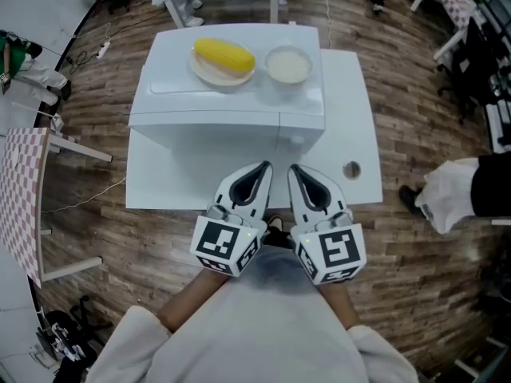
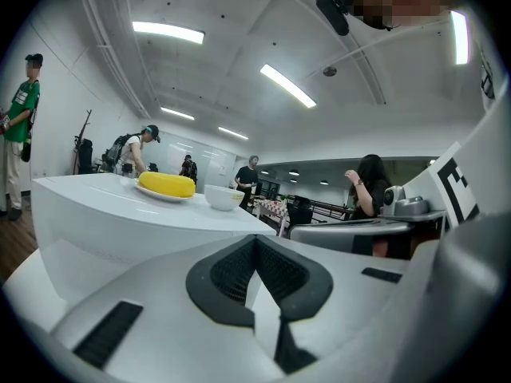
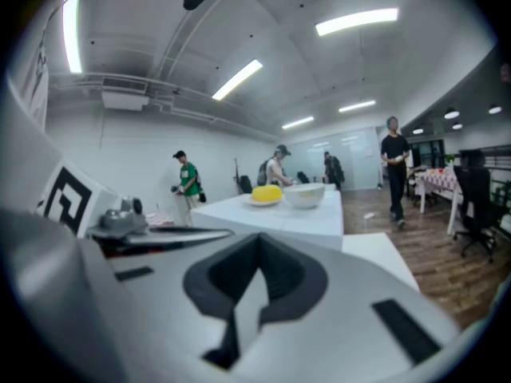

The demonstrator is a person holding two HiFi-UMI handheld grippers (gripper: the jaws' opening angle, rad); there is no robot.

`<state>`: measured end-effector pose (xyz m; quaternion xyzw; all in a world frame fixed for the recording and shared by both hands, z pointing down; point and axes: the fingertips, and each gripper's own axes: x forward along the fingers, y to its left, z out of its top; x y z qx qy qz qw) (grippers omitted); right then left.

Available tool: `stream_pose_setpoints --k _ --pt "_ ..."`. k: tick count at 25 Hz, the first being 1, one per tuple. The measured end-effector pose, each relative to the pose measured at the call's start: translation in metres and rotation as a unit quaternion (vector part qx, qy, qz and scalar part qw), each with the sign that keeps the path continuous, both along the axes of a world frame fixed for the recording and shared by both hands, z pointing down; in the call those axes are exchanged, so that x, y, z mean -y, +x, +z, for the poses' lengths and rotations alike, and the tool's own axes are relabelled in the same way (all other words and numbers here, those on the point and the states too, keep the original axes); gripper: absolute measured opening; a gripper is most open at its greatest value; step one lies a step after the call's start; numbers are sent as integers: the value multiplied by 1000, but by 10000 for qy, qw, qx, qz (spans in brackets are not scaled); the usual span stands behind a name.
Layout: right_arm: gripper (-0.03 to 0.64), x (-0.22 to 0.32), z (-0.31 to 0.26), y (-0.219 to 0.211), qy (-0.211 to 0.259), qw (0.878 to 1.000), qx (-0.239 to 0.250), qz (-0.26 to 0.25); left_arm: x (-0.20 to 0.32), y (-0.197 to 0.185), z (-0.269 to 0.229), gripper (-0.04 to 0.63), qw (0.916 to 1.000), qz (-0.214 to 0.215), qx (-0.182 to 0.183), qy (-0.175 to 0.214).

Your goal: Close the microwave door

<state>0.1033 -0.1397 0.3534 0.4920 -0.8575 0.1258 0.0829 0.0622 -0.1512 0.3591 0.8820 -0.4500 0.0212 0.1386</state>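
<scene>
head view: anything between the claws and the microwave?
Nothing. In the head view, only bare white table lies between the left claw, the right claw and the microwave.

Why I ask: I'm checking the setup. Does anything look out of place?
Nothing looks spilled or damaged. One oddity: a plate holding a corn cob and a white bowl stand on top of the microwave rather than on the table.
</scene>
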Motion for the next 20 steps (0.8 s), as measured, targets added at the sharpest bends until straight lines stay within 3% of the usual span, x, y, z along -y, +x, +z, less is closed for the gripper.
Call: stream_pose_setpoints --k 20 --pt "23 -1 2 4 2 10000 -57 -44 1 9 -5 9 9999 36 -52 80"
